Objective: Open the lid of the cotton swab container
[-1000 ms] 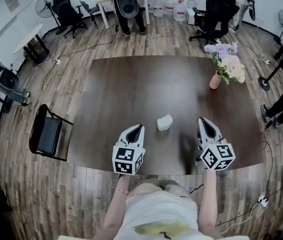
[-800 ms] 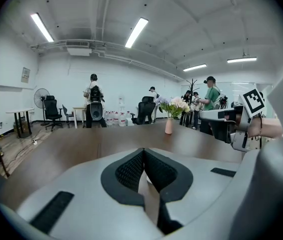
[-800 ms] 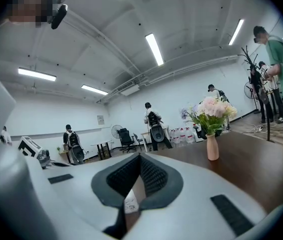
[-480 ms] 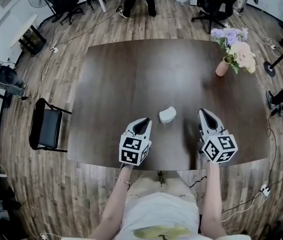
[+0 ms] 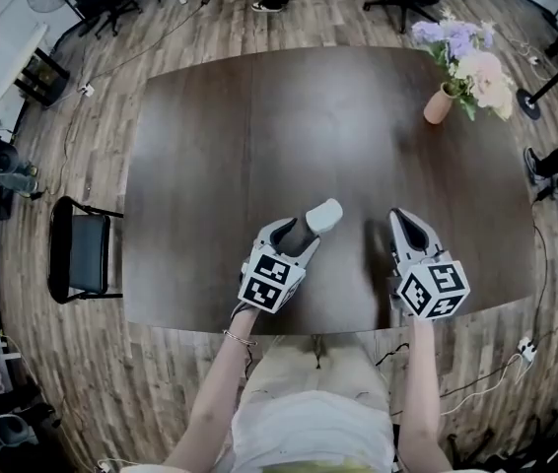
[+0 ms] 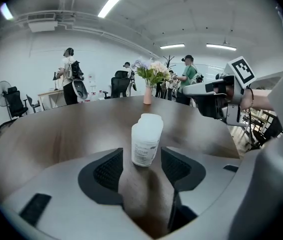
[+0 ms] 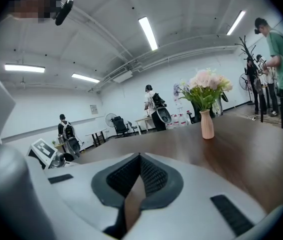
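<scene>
The cotton swab container is a small white plastic tub with its lid on, standing upright on the dark wooden table. My left gripper reaches it from the near side. Its jaws have just been opening. In the left gripper view the container stands between the tips of the left gripper, with a gap to each pad. My right gripper is to the container's right, apart from it, with its jaws shut on nothing. The right gripper view shows the right gripper with its pads together.
A pink vase of flowers stands at the table's far right. The table's near edge lies just behind both grippers. A black chair is on the floor to the left. People, office chairs and fans stand around the room.
The left gripper has moved forward up to the container and its jaws have gone from shut to open around it. The right gripper has dropped a little and stays shut.
</scene>
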The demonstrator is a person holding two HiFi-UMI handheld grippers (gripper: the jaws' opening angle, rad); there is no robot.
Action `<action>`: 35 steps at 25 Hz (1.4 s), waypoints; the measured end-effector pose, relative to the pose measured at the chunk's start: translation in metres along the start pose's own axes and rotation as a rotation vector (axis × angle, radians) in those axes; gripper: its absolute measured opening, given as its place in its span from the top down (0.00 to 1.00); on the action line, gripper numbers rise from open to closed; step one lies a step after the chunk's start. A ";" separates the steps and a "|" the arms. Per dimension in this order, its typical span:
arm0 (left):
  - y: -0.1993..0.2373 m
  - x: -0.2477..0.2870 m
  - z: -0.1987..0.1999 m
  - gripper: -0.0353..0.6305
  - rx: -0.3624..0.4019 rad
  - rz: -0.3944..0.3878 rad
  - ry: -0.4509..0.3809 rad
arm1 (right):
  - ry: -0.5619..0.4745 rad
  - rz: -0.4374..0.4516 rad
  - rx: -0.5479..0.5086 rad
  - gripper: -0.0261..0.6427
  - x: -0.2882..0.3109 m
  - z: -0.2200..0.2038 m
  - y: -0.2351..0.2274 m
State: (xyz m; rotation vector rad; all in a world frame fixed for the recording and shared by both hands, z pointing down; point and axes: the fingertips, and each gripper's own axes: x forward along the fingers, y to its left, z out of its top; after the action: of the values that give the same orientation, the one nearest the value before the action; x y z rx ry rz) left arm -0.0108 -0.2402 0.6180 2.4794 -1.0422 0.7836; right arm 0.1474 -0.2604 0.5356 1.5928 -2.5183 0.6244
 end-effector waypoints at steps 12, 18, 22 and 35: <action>-0.007 0.038 0.006 0.50 0.097 -0.073 0.028 | 0.035 -0.032 0.043 0.93 0.001 -0.021 -0.012; -0.006 0.050 0.007 0.50 0.103 -0.062 0.033 | 0.047 -0.040 0.058 0.93 0.001 -0.028 -0.015; -0.006 0.056 0.005 0.52 0.107 -0.069 0.049 | 0.050 -0.042 0.063 0.93 0.002 -0.029 -0.016; -0.009 0.052 0.009 0.58 0.090 -0.089 0.069 | 0.051 -0.016 0.053 0.93 0.008 -0.027 -0.010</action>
State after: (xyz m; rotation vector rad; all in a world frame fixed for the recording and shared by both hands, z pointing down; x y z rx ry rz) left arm 0.0286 -0.2672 0.6411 2.5346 -0.8844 0.8990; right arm 0.1496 -0.2605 0.5652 1.5914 -2.4705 0.7254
